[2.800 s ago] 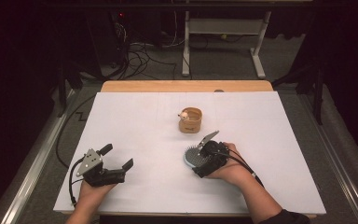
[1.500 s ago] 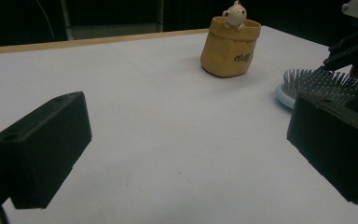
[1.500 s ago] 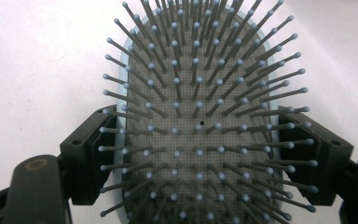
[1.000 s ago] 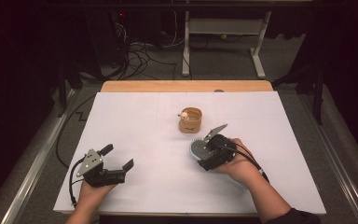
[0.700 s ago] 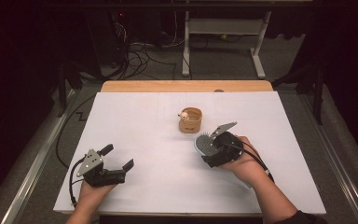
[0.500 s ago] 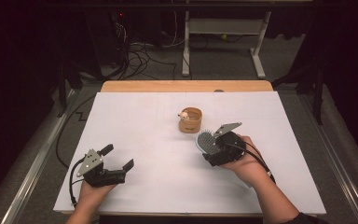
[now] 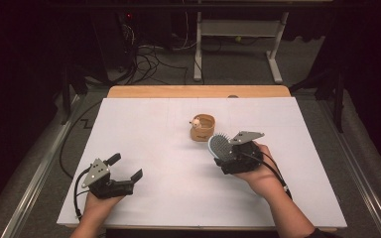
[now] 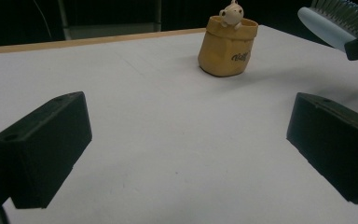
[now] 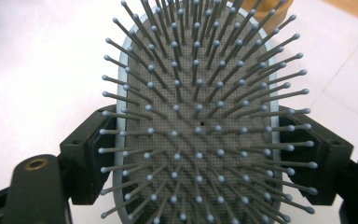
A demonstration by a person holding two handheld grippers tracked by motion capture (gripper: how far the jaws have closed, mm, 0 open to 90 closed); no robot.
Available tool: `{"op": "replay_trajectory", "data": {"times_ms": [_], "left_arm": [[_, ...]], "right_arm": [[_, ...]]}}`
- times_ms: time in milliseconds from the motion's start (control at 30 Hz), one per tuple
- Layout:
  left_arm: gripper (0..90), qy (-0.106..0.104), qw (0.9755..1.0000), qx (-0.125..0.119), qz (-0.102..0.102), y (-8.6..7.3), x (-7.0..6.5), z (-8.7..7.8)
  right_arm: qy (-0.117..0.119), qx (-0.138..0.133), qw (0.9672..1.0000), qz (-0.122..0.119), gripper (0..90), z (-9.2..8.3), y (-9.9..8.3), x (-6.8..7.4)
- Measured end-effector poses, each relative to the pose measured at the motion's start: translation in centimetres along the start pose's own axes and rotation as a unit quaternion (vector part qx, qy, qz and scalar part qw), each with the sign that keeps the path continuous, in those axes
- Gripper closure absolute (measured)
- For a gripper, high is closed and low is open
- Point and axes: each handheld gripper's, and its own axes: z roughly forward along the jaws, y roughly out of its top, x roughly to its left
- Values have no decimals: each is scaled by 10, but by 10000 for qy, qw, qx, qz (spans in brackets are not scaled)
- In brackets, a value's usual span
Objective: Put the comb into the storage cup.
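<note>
A light-blue paddle hairbrush (image 7: 218, 146) with grey bristles is held off the white table (image 7: 149, 129), my right gripper (image 7: 226, 157) shut on its sides. In the right gripper view the bristle face of the brush (image 9: 196, 116) points at the camera, with a black jaw pressed to each edge. A tan pouch-shaped holder (image 7: 202, 128) with a small white figure on its rim stands just beyond the brush. My left gripper (image 7: 126, 167) rests at the near left, open with nothing between its jaws. The left gripper view shows the holder (image 8: 227, 46) ahead and the brush head (image 8: 335, 21) at the top right.
A wooden strip (image 7: 198, 91) runs along the far edge of the table. Beyond it are floor cables (image 7: 149, 54) and a metal stand (image 7: 238, 29). Metal rails flank the table on both sides.
My right gripper has carried the brush to the right and farther back, closer to the holder, and tilted it up. The left gripper has stayed put.
</note>
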Motion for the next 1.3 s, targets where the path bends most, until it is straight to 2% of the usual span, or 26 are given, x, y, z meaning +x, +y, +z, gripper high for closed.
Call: {"op": "replay_trajectory", "data": {"times_ms": [400,633,700,967,1033,1300], "left_arm": [[6,-15,10000,-18,2,1,-1,-1],[7,-31,10000,-25,-6,1,-2,0],[7,-32,10000,-25,-9,1,-2,0],[11,-59,10000,12,-42,1,-1,0],[11,-66,10000,-9,-45,1,-1,-1],[9,-54,10000,-26,-46,2,-1,-1]], "right_arm": [[-109,-483,9987,110,207,2,2,5],[-187,-958,9951,138,207,-2,3,9],[-172,-1011,9946,133,207,-3,3,9],[-214,-1345,9905,199,207,-6,2,12],[-247,-1537,9875,256,207,-8,2,12],[-314,-1935,9803,260,207,-14,1,15]]}}
